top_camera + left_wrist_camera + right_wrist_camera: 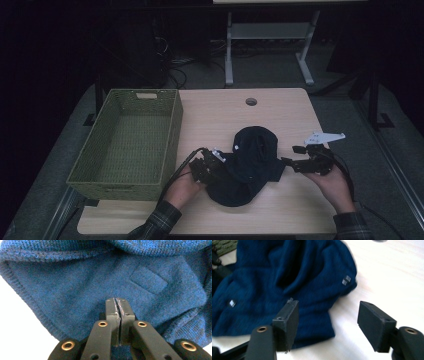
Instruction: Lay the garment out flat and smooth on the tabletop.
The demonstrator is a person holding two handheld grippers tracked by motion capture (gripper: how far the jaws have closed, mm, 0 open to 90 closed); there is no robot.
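Note:
A dark blue knit garment (252, 160) lies bunched on the wooden table (285, 110). My left gripper (212, 167) is at its left edge. In the left gripper view its jaws are pressed together (116, 300), clamped on the blue knit (75, 285), whose fibres show along the seam between the pads. My right gripper (291, 155) is held just off the garment's right edge, with its jaws apart. The right gripper view has the two pads wide apart (328, 312), bare table between them, and the garment (274, 277) lies beyond the left pad.
A green woven basket (172, 135) stands empty on the left part of the table, close to my left hand. A round cable hole (251, 101) sits near the table's far edge. Beyond the table, the floor holds a white desk frame (229, 50) and cables.

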